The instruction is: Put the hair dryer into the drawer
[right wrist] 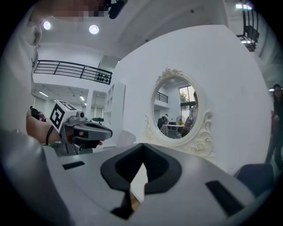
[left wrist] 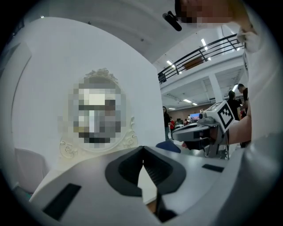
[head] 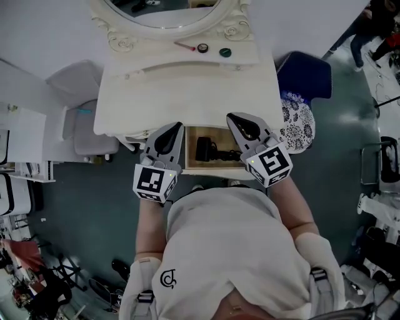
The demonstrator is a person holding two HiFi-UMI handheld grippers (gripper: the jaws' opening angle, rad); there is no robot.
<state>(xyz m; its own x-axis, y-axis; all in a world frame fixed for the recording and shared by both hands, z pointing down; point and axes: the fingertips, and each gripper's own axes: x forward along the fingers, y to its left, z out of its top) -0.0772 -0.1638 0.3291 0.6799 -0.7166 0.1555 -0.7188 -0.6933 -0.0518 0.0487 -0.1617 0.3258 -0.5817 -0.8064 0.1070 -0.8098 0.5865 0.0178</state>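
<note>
Drawer [head: 191, 164]: open, hair dryer [head: 205, 150] lying inside with its cord.
Left gripper [head: 171, 129]: jaws pressed together, empty, over the drawer's left edge.
Right gripper [head: 235, 119]: likewise closed and empty, over its right edge.
Tabletop [head: 187, 87]: small green pot [head: 225, 52] below the mirror [head: 169, 12].

The right gripper [right wrist: 142, 150], jaws closed tip to tip on nothing, faces an ornate oval mirror [right wrist: 176, 106] against a white wall [right wrist: 230, 79]; the left gripper [right wrist: 104, 132] hangs at left.
</note>
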